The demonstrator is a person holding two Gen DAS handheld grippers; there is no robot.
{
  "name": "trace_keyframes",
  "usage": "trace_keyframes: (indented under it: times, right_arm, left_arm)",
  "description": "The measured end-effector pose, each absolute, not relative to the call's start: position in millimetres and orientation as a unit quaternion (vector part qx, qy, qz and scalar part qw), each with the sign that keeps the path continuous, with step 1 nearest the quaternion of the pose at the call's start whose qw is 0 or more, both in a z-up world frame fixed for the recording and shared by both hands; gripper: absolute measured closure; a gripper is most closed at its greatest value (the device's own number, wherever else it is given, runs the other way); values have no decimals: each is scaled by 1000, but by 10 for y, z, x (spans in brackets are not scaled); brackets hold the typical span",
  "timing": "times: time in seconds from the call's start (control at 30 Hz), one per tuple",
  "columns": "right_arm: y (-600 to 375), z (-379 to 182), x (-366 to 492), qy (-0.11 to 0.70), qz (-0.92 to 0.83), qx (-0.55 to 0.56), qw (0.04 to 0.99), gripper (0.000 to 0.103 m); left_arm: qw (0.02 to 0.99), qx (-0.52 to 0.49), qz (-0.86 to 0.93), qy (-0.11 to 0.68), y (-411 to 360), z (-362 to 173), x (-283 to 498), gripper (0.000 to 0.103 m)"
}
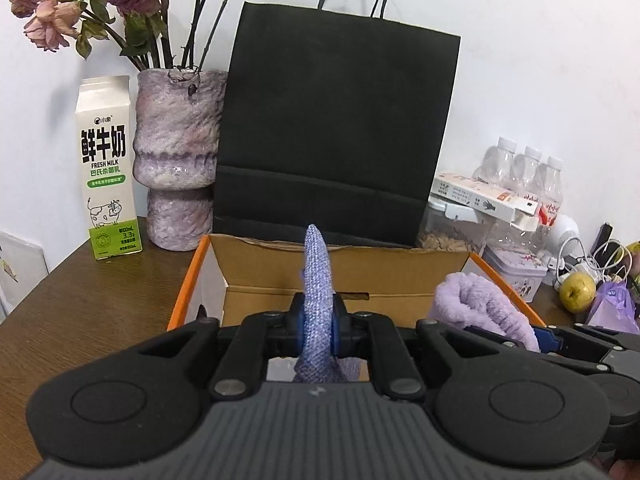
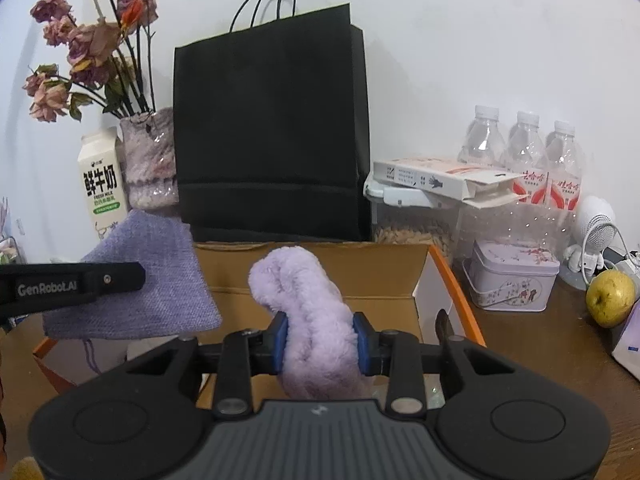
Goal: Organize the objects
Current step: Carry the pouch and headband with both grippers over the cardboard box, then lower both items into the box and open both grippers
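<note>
My left gripper [image 1: 318, 326] is shut on a purple woven cloth pouch [image 1: 317, 280], held edge-on above an open cardboard box [image 1: 344, 276] with orange edges. The pouch also shows flat in the right wrist view [image 2: 152, 280], with the left gripper's black finger [image 2: 80, 282] in front of it. My right gripper [image 2: 320, 338] is shut on a fluffy lilac towel [image 2: 308, 304], held over the same box [image 2: 360, 276]. The towel shows in the left wrist view [image 1: 476, 304] at the right, over the box's right edge.
A black paper bag [image 1: 340, 136] stands behind the box. A milk carton [image 1: 106, 168] and a vase of dried roses [image 1: 178, 156] stand left. Right: water bottles [image 2: 524, 152], a grain container [image 2: 412, 224], a lilac tin [image 2: 512, 276], a pear [image 2: 610, 298], cables.
</note>
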State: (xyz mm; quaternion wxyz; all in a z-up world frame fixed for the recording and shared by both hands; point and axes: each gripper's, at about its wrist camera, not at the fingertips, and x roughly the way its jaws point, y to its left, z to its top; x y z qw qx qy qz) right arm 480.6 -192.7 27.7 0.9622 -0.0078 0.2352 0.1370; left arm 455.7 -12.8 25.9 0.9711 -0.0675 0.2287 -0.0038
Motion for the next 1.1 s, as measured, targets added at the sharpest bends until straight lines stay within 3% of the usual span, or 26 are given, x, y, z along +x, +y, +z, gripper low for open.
trace_keyframes:
  times: [0.03, 0.07, 0.1, 0.13, 0.17, 0.2, 0.23, 0.27, 0.33, 1.1]
  right_arm:
    - [-1922, 272, 4806, 237, 138, -10, 962, 61]
    - [-1917, 270, 4803, 237, 139, -11, 962, 58]
    - [-1916, 270, 4796, 235, 137, -13, 962, 51]
    - [-1917, 271, 4792, 235, 136, -13, 962, 40]
    - [-1921, 270, 4793, 236, 136, -13, 962, 33]
    - [-1922, 268, 4791, 235, 134, -14, 962, 18]
    - [-1920, 270, 4791, 233, 131, -14, 963, 8]
    - [-1918, 272, 4786, 230, 127, -16, 965, 5]
    - [-1920, 281, 4789, 230, 119, -17, 966, 0]
    - [-1999, 578, 4292, 200, 128, -20, 971, 0]
  left_arm:
    - [971, -68, -4, 228, -127, 255, 4555, 87]
    - [972, -68, -2, 227, -128, 254, 4555, 79]
    - [972, -67, 2, 225, -129, 255, 4555, 62]
    - [973, -67, 5, 222, -125, 260, 4547, 51]
    - [974, -66, 9, 216, -124, 266, 4534, 33]
    - [976, -64, 14, 209, -121, 278, 4521, 15]
    - [977, -63, 20, 203, -120, 288, 4507, 7]
    - [978, -62, 26, 196, -119, 297, 4492, 0]
    - [980, -61, 32, 189, -115, 315, 4473, 0]
    - [984, -59, 2, 165, -147, 644, 3958, 0]
